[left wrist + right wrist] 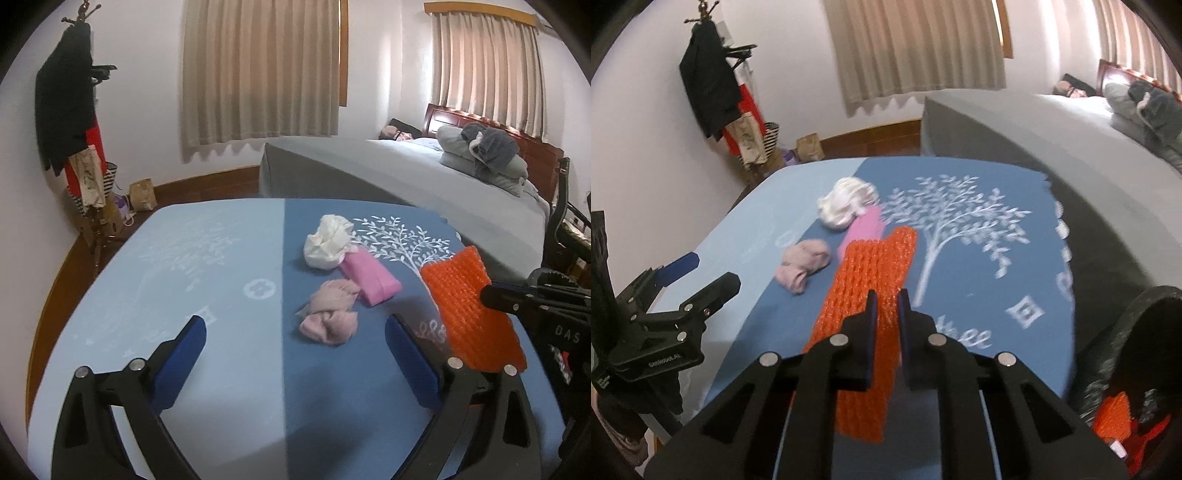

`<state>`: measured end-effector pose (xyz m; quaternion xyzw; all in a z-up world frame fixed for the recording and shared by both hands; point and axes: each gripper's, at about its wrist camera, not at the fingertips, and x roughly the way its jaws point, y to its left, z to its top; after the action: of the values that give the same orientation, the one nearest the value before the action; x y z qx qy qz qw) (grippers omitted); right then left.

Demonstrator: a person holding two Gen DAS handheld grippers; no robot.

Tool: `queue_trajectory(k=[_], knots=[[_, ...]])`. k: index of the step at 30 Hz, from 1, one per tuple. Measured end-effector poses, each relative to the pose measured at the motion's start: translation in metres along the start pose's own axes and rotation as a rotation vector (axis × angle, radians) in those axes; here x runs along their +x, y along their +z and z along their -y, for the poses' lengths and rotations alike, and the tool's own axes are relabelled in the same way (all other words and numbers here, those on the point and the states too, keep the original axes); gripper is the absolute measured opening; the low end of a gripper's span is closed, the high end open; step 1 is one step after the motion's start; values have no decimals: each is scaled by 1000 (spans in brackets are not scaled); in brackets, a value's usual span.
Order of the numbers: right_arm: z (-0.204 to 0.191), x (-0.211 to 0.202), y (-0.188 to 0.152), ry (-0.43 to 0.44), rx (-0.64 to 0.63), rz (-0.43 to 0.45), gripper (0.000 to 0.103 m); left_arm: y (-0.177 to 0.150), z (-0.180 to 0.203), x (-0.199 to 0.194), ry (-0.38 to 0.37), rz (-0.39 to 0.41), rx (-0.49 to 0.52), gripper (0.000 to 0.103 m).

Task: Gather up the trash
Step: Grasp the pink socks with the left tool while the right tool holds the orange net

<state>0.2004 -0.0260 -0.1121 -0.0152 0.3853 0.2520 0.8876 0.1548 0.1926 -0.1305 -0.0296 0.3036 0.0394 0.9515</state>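
Note:
My right gripper (885,301) is shut on an orange foam net sleeve (871,295) and holds it above the blue table (979,258); the sleeve also shows in the left wrist view (469,306). My left gripper (295,332) is open and empty, low over the table, just short of a crumpled pink tissue (330,312). Behind it lie a pink packet (369,277) and a crumpled white tissue (327,242). The same three lie left of the sleeve in the right wrist view: the pink tissue (805,266), the packet (866,225), the white tissue (847,201).
A black bin (1137,350) holding orange netting stands at the table's right edge. A grey bed (424,177) lies behind the table. A coat rack (81,147) with clothes and bags stands at the far left wall.

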Motion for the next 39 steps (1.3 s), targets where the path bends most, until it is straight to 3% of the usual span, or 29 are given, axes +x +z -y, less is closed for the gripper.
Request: queue_trajectory(k=[7, 16, 21, 26, 39], knots=[[22, 11, 8, -32, 31, 6, 10, 11, 12, 40, -22, -54, 22, 86], [28, 21, 12, -29, 36, 7, 10, 10, 13, 75, -56, -166, -13, 68], [28, 21, 11, -24, 40, 8, 10, 8, 17, 83, -82, -215, 5, 37], [28, 16, 12, -22, 45, 16, 10, 10, 19, 76, -86, -195, 1, 32], [25, -10, 15, -21, 43, 51, 10, 21, 28, 25, -69, -101, -14, 32]])
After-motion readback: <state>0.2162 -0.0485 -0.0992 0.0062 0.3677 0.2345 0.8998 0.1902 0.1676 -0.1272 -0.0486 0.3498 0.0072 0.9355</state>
